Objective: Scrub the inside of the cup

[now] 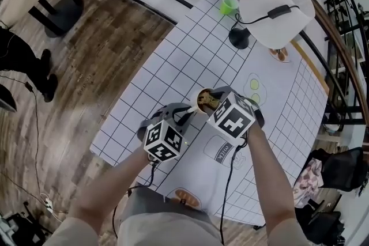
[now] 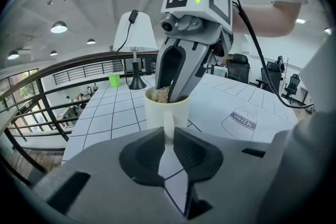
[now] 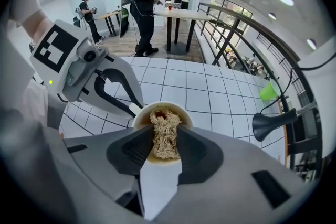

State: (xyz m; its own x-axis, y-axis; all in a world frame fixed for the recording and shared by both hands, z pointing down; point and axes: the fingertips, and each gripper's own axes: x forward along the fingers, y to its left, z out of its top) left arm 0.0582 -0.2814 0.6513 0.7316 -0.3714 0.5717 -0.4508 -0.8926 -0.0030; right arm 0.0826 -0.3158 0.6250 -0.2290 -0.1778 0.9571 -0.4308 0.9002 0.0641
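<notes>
One white cup [image 2: 167, 110] is at the near part of the checked table [image 1: 190, 55], between the two grippers. The left gripper [image 2: 168, 139] is pinched tight on the cup's single handle [image 2: 168, 124]. The right gripper [image 3: 166, 148] points down into the cup from above, its jaws squeezing one tan, stringy scrub pad [image 3: 165, 126] that reaches inside the cup. Further back on the table are one green cup [image 1: 229, 5] and one lamp [image 1: 277, 11], well apart from the white cup
</notes>
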